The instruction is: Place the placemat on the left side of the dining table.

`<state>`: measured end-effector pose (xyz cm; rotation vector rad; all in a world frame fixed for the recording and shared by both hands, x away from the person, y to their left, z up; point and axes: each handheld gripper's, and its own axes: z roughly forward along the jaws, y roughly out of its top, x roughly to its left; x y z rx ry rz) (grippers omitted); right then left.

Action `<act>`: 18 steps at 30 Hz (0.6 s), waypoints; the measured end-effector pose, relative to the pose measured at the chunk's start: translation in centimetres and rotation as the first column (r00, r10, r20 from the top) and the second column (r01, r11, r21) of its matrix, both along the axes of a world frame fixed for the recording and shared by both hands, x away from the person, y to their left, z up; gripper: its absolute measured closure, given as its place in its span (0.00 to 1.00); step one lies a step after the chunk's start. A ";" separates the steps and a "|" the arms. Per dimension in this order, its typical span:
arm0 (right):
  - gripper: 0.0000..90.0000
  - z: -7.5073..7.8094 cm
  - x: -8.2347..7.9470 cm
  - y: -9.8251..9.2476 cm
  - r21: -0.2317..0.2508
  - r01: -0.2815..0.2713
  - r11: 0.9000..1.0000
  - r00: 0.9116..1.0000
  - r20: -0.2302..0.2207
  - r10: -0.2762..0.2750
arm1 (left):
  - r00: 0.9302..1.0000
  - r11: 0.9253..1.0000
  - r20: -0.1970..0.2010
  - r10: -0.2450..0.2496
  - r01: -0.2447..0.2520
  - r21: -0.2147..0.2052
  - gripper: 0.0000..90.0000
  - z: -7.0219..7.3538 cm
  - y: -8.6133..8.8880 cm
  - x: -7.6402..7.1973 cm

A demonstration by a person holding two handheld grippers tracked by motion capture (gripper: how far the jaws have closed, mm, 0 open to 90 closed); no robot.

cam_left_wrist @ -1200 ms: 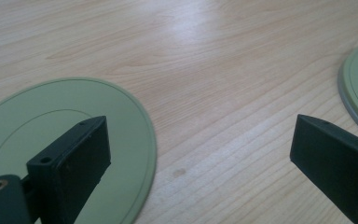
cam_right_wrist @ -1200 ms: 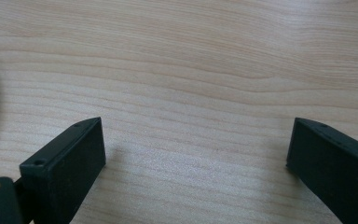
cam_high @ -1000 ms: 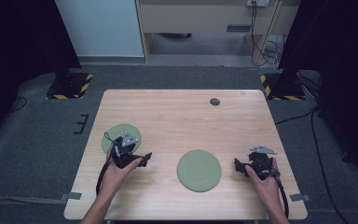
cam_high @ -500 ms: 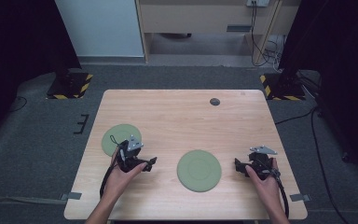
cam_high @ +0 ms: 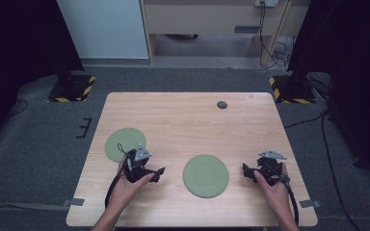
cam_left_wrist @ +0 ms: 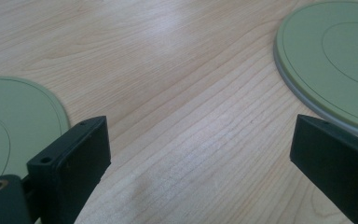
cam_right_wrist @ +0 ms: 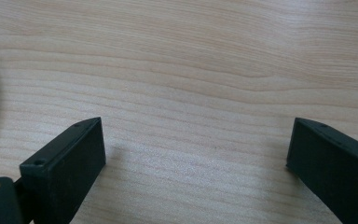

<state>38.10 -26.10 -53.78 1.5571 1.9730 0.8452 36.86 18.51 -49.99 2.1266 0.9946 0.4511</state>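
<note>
High view showed the left gripper [cam_high: 160,172] low over the wooden table [cam_high: 188,115], with one green disc [cam_high: 125,143] just beside it at about ten o'clock and a second green disc [cam_high: 205,175] near it at three o'clock. Its jaws stood spread wide and held nothing. At the second disc's three o'clock, the right gripper [cam_high: 245,171] was likewise spread and empty over bare wood.
</note>
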 end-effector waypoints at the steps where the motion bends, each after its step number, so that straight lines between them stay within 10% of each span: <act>1: 0.05 0.0 0.0 0.0 0.000 0.000 1.000 1.000 0.000 0.000 | 1.000 1.000 0.000 0.000 0.000 0.000 0.05 0.0 0.0 0.0; 18: 0.05 0.0 0.0 0.0 -0.002 -0.004 1.000 1.000 -0.001 0.004 | 0.999 1.000 -0.019 -0.026 0.026 -0.001 0.05 -1.0 -0.5 -0.9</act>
